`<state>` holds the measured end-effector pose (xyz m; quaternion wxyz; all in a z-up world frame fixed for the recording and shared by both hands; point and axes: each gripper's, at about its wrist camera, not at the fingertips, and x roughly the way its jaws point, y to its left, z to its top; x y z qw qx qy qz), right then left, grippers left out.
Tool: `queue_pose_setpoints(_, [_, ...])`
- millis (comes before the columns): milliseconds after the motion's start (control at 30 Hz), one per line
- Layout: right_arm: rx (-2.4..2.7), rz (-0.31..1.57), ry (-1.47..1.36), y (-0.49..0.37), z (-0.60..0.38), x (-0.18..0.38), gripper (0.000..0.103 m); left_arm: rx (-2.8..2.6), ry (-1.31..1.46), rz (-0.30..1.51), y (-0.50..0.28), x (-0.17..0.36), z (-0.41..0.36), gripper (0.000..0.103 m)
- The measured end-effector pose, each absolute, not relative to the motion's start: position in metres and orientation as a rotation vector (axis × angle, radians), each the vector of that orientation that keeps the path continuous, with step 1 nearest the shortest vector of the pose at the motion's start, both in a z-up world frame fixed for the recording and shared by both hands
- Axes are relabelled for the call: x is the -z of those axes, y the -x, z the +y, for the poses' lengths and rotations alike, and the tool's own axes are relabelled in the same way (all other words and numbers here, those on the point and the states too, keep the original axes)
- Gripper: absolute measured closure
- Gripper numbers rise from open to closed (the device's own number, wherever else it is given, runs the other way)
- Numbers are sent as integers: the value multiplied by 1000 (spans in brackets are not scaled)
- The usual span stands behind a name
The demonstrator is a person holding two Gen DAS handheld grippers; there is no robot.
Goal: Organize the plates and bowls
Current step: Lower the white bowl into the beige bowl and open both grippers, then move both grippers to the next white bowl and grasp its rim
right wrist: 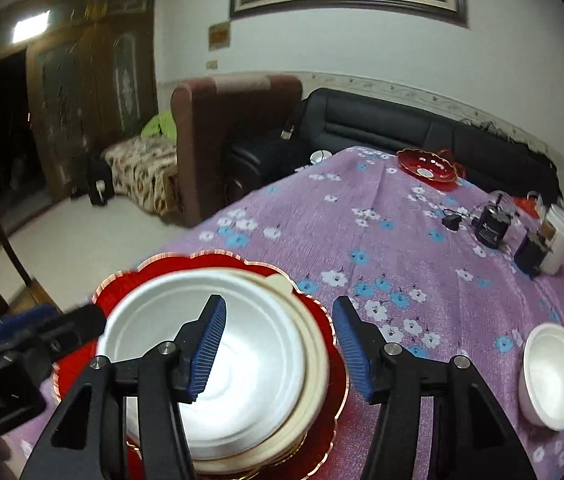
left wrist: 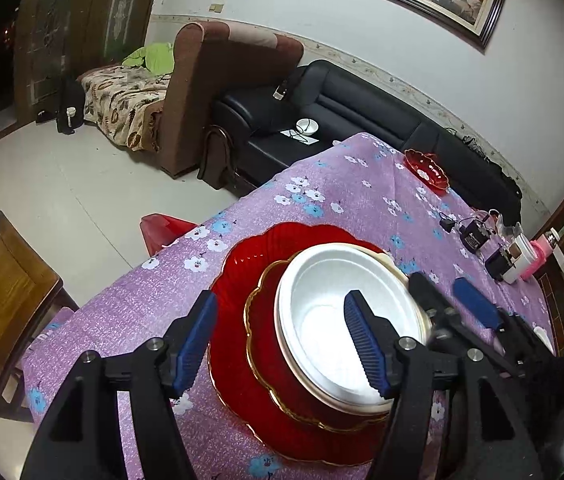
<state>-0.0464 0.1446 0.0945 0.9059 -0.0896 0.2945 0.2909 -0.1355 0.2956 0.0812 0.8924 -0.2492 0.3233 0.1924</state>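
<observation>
Table (left wrist: 322,200), covered in a purple cloth with white and blue flowers: its near and right edges are cut off in both views.

Black sofa (left wrist: 362,108) behind the table: its right end is hidden by the table's far side. A small white bowl (left wrist: 307,126) sits on its seat, half hidden in the right wrist view.

Large red scalloped plate (left wrist: 237,264) on the near part of the table, partly covered by the stack on it.

Smaller red plate with a gold rim (left wrist: 261,328) lying on the large one; only its left rim shows.

White bowl (left wrist: 342,288) on top of the stack, with a cream rim of another bowl under it; how many are nested cannot be made out. The right wrist view is blurred here.

Left gripper (left wrist: 279,346): jaws apart, nothing between the pads; the right pad stands over the bowl's inside, the left pad over the red plates. Contact cannot be judged.

Right gripper (right wrist: 279,350): jaws apart, empty, straddling the bowl's right rim from above.

Two white bowls (right wrist: 554,376) at the table's right, the outer one cut off by the frame.

Small red dish (right wrist: 428,168) at the far edge.

Dark gadgets and a pink-and-white container (right wrist: 562,236) at far right, too small to identify.
</observation>
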Motion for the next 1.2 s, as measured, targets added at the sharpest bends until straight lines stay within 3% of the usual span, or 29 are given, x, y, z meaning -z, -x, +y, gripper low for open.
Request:
queue_pose_setpoints(333, [-601, 620, 52, 66, 89, -100, 35, -500, 339, 630, 141, -94, 260, 20])
queue_pose_setpoints(1200, [-473, 648, -135, 74, -56, -96, 31, -352, 28, 632, 135, -122, 128, 20])
